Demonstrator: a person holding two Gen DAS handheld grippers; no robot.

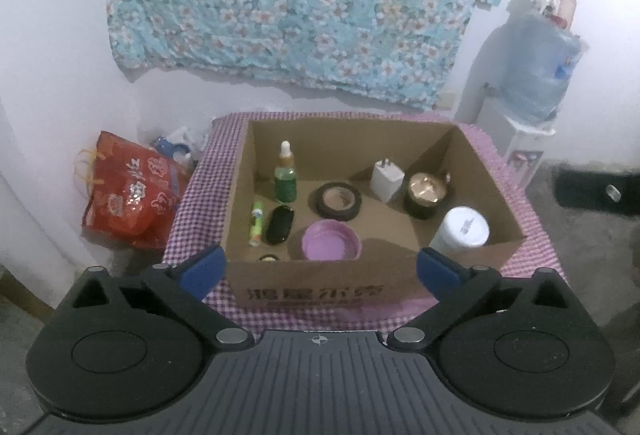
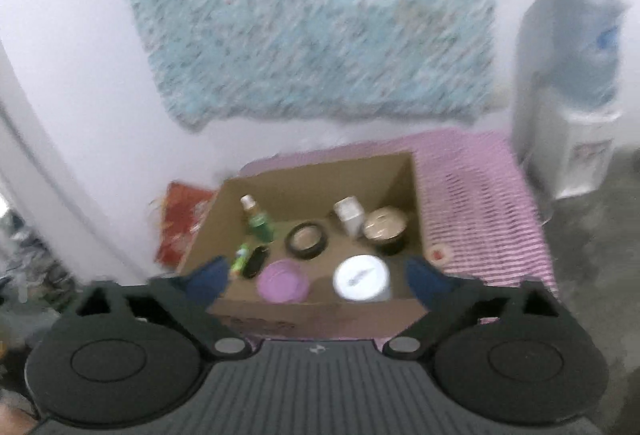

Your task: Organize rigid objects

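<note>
An open cardboard box (image 1: 312, 287) stands on a small table with a purple checked cloth (image 1: 188, 211). Inside it are a green dropper bottle (image 1: 285, 179), a tape roll (image 1: 339, 201), a white charger (image 1: 386, 179), a gold-lidded black jar (image 1: 426, 195), a white-lidded jar (image 1: 464, 230), a purple lid (image 1: 330, 245), a black oval case (image 1: 280, 225) and a green pen (image 1: 256, 223). My left gripper (image 1: 320, 269) is open and empty, just in front of the box. My right gripper (image 2: 318, 279) is open and empty above the box's near edge (image 2: 320, 309). That view is blurred. A small round item (image 2: 439, 254) lies on the cloth right of the box.
A red bag (image 1: 132, 195) lies on the floor left of the table. A water dispenser with a blue bottle (image 1: 536, 75) stands at the right. A flowered cloth (image 1: 296, 3) hangs on the wall behind.
</note>
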